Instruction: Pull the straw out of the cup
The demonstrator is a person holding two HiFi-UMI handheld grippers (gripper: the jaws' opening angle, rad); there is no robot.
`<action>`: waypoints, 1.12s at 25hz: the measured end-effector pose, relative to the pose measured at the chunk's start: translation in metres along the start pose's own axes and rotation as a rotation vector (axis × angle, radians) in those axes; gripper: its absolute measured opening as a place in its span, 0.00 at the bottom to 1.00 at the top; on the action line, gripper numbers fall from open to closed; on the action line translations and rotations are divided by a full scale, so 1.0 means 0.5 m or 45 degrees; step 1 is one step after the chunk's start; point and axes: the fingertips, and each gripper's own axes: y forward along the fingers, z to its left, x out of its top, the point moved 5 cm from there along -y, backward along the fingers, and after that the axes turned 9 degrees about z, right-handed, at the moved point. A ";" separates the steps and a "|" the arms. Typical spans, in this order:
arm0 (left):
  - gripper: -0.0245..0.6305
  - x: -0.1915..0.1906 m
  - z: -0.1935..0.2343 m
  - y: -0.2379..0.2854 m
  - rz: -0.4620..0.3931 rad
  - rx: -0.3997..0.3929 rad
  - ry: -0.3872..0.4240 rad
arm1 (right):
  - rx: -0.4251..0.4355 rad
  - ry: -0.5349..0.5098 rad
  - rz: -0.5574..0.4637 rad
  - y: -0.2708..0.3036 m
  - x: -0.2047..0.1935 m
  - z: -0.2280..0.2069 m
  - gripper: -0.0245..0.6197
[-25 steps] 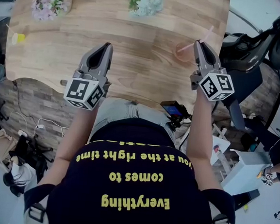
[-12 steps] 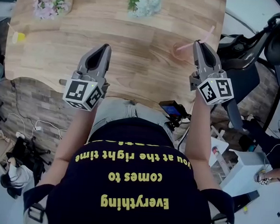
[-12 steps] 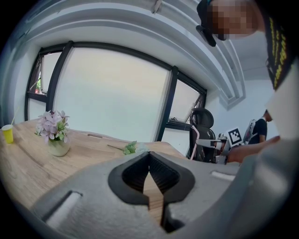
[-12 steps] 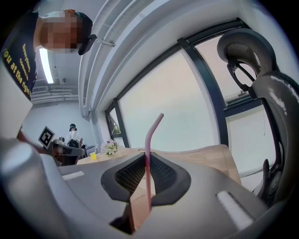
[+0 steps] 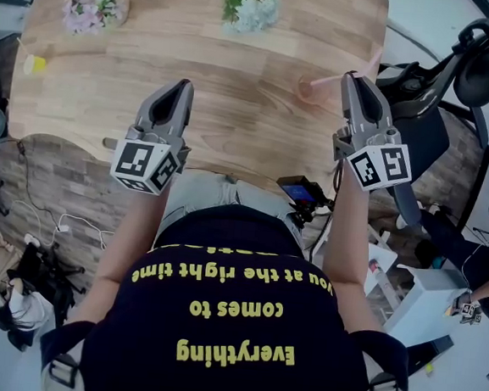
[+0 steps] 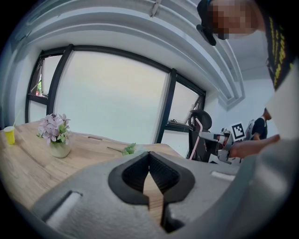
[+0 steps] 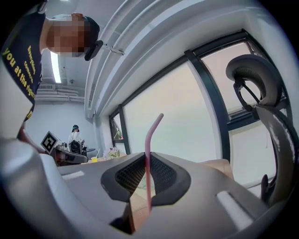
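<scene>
A: Straw (image 5: 329,80) first: where is it sitting?

B: It is slanting up from the cup (image 5: 308,89) to the right gripper (image 5: 350,74), and the jaws are clenching it partway along. Its far end is poking out past the jaws, on the side away from the cup.

A: Is the head view showing the grip itself?

B: No, the gripper body is covering it from above. The right gripper view is showing it instead. There the straw (image 7: 147,163) is standing upright, pinched between the two ribbed pads, with its top bending over to one side. It is looking pale pink, thin and smooth.

A: And is that view showing the cup?

B: Not that I can make out. Only the head view is giving it: a clear, pinkish cup standing on the desk (image 5: 218,103). Whether the straw's lower end is inside it, I cannot tell.

A: What is the left gripper (image 5: 184,85) doing?

B: It is hovering over the desk, well to the left of the cup. Its own view is showing the jaws closed tip to tip on nothing, with wood grain showing through the gap behind them.

A: Is that view adding anything else?

B: It is showing a vase of pink flowers (image 6: 55,136) and a small yellow beaker (image 6: 8,135) from the side, both well apart from the cup.
</scene>
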 end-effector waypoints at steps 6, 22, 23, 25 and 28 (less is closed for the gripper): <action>0.04 -0.001 -0.014 -0.008 -0.009 -0.010 0.013 | -0.010 -0.017 -0.039 -0.030 0.019 0.011 0.10; 0.04 -0.009 -0.050 -0.001 -0.004 -0.085 0.044 | -0.116 -0.026 -0.073 -0.116 0.023 0.008 0.10; 0.04 -0.009 -0.053 0.001 -0.002 -0.093 0.047 | -0.128 -0.023 -0.072 -0.122 0.021 0.007 0.10; 0.04 -0.009 -0.060 0.005 0.003 -0.111 0.053 | -0.152 -0.017 -0.069 -0.136 0.018 0.003 0.10; 0.04 -0.009 -0.067 0.014 0.014 -0.134 0.061 | -0.179 -0.004 -0.060 -0.153 0.011 -0.003 0.10</action>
